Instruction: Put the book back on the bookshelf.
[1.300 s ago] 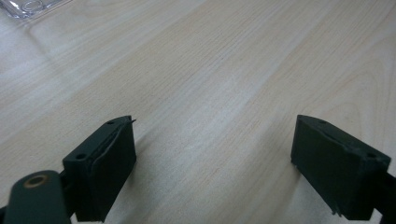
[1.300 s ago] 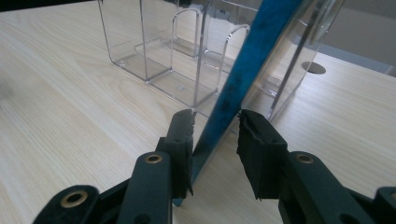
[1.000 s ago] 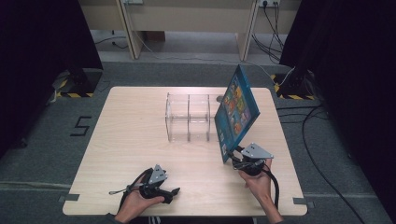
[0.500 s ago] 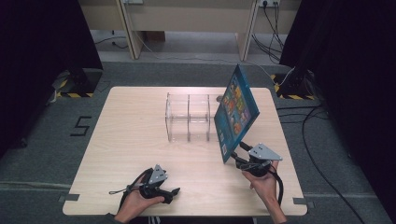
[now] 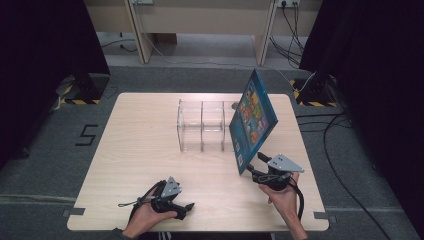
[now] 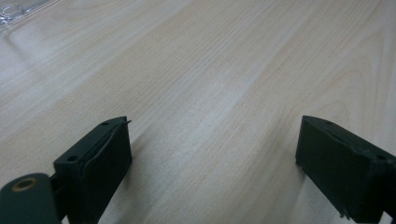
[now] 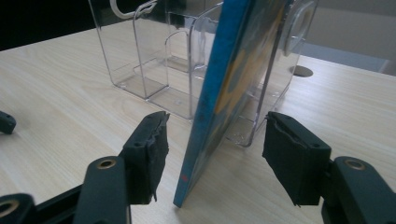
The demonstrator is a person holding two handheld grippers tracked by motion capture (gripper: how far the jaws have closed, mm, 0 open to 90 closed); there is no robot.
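Light wood-grain laminate forms the table, which is set on grey carpet with black curtains at both sides. A floor marking reading "5" is seen left of the table. A clear plastic organiser with several compartments is placed at the middle of the far half. A blue picture book is stood on its lower corner, tilted, with its upper part leaned at the organiser's right end; the cover print is too small to be read. The right gripper is held low at the near right, angled toward the book's bottom corner, with the right hand wrapped around its grip. In the right gripper view the jaws are spread wide, one on each side of the book's edge, neither touching it. The left gripper is rested near the front edge in the left hand. Its jaws are spread wide over bare tabletop.
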